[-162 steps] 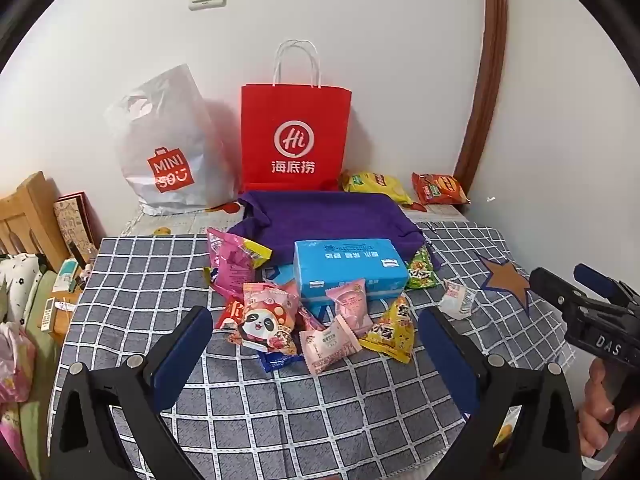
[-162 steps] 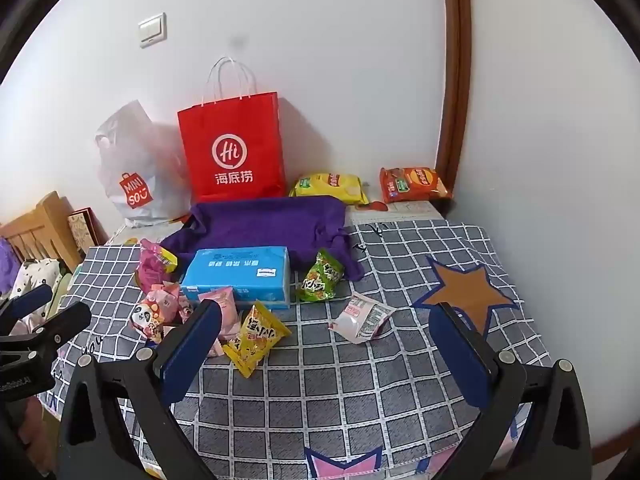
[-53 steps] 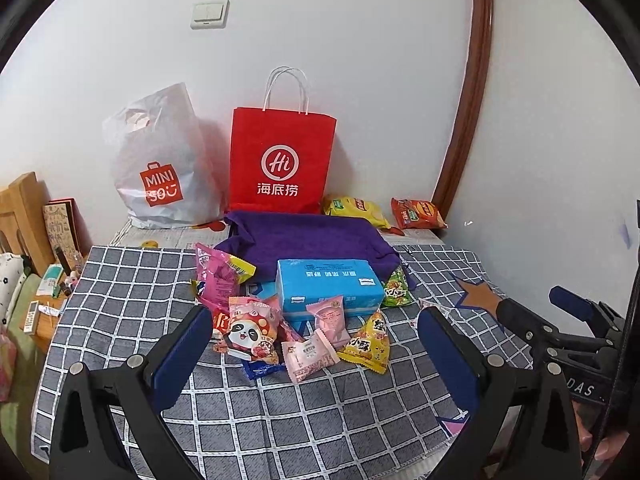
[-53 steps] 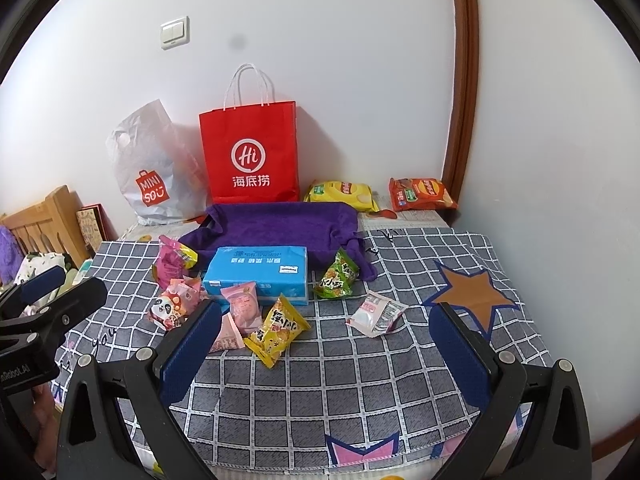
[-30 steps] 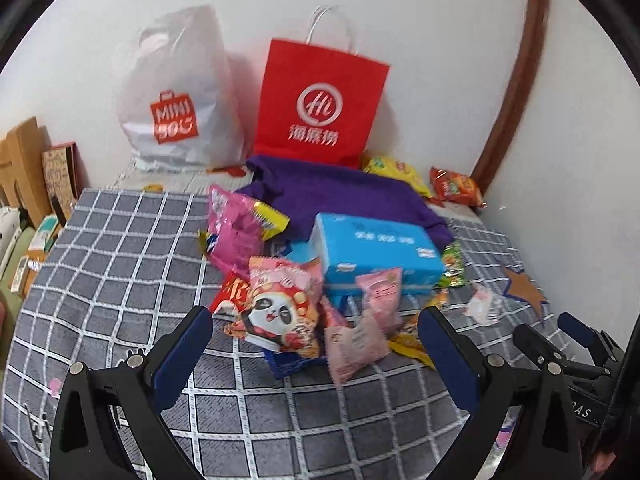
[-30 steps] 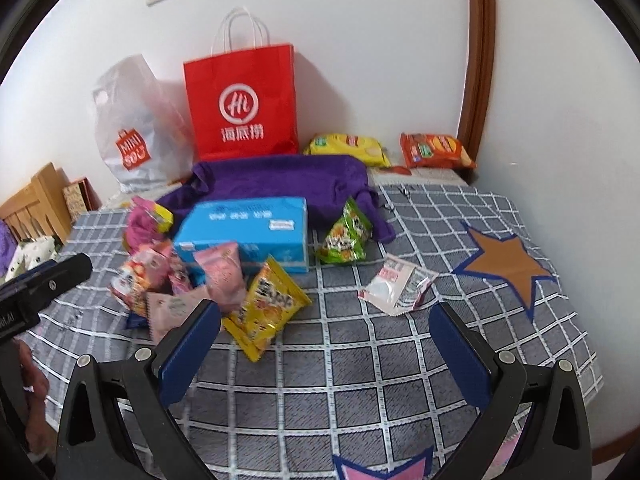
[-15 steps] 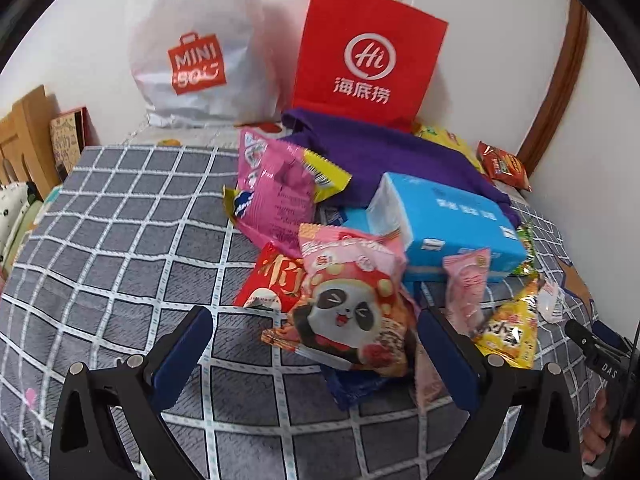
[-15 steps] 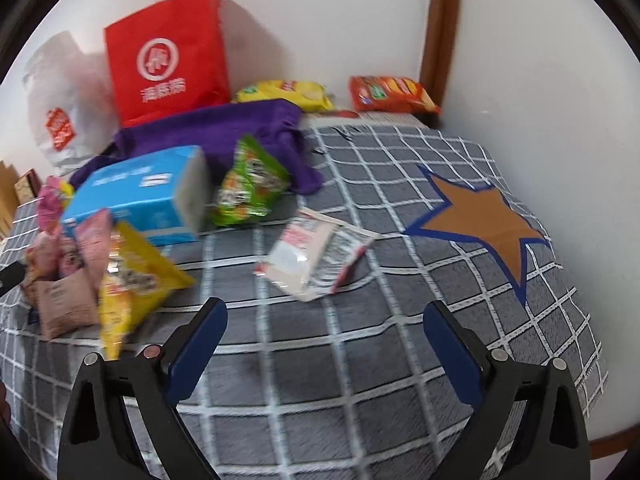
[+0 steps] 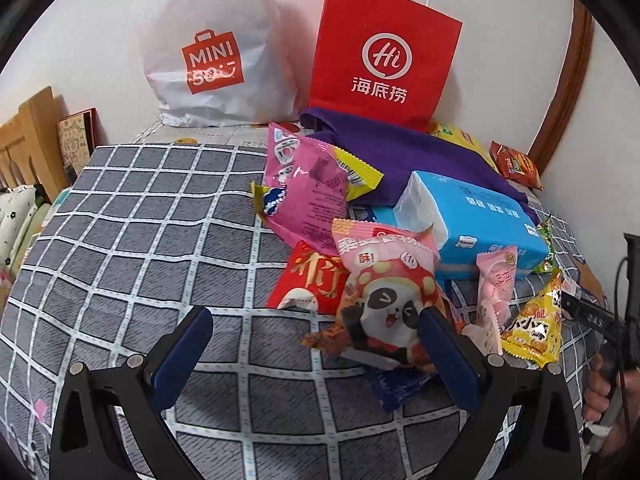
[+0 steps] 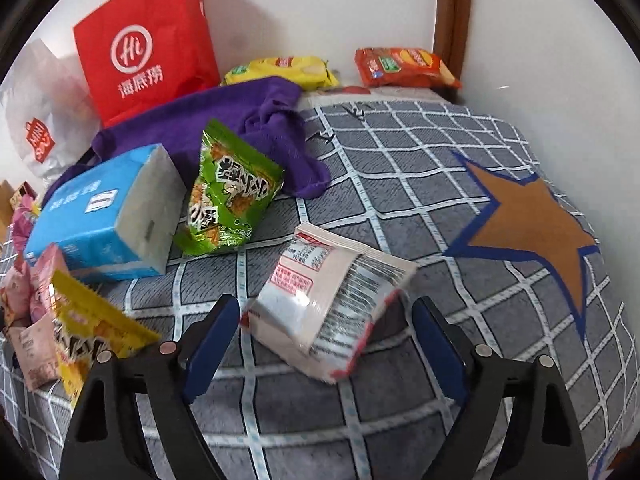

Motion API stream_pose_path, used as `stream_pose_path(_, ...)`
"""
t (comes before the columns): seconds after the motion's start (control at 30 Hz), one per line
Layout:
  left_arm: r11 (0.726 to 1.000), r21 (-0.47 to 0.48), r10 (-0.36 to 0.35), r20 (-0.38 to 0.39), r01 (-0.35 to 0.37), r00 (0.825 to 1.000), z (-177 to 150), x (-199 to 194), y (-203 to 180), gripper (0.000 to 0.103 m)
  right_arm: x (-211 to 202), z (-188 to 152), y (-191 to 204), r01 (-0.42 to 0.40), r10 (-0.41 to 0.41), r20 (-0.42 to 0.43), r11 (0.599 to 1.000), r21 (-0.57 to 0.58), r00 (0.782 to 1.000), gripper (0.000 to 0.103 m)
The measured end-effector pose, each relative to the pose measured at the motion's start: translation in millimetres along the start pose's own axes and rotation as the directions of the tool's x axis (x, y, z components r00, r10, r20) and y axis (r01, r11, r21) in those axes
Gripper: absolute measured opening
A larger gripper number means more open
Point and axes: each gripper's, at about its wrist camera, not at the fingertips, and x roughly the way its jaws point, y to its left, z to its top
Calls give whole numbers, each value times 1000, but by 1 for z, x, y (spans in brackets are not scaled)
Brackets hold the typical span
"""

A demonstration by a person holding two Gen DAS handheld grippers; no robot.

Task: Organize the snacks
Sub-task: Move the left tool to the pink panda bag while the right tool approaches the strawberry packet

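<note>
Snack packs lie heaped on a grey checked cover [image 9: 140, 240]. My left gripper [image 9: 314, 320] is open and low over the heap. A pink panda pack [image 9: 384, 300] sits against its right finger, with a red packet [image 9: 312, 280] just beyond the tips. In the right wrist view, a white packet [image 10: 320, 300] lies between the jaws of my right gripper [image 10: 326, 310]. Those jaws are closing, and a thin gap still shows at each pad. A green pack [image 10: 228, 196] leans on a blue tissue box [image 10: 96, 216] to the left.
A red paper bag [image 9: 380, 60] and a white plastic bag [image 9: 216, 52] stand against the back wall, behind a purple cloth [image 10: 224, 120]. Yellow [image 10: 280, 68] and orange [image 10: 404, 66] chip bags lie at the back right. A hand [image 9: 600, 392] shows at the right edge.
Both grippers have sunk toward the snacks. The left came in over the panda pack. The right swung to straddle the white packet, and its jaws have narrowed.
</note>
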Motion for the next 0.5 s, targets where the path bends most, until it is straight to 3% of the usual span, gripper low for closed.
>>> stream_pose_path(0.17, 1000, -12, -2, -3, 2, 1000, 0, -2, 6, 103, 10, 9, 3, 12, -12, -4, 1000, 19, 1000, 88)
stream_pose_path(0.23, 1000, -16, -4, -5, 4, 1000, 1, -2, 7, 103, 13, 12, 5, 40, -40, -7, 999, 12, 999, 83)
stream_pose_path(0.4, 1000, -17, -10, 8, 10, 1000, 4, -9, 8, 103, 9, 11, 5, 94, -93, 19, 995, -30, 995, 60)
stream_pose_path(0.5, 999, -12, -40, 17, 40, 999, 6, -13, 7, 103, 1, 5, 1, 107, -106, 19, 993, -40, 994, 56)
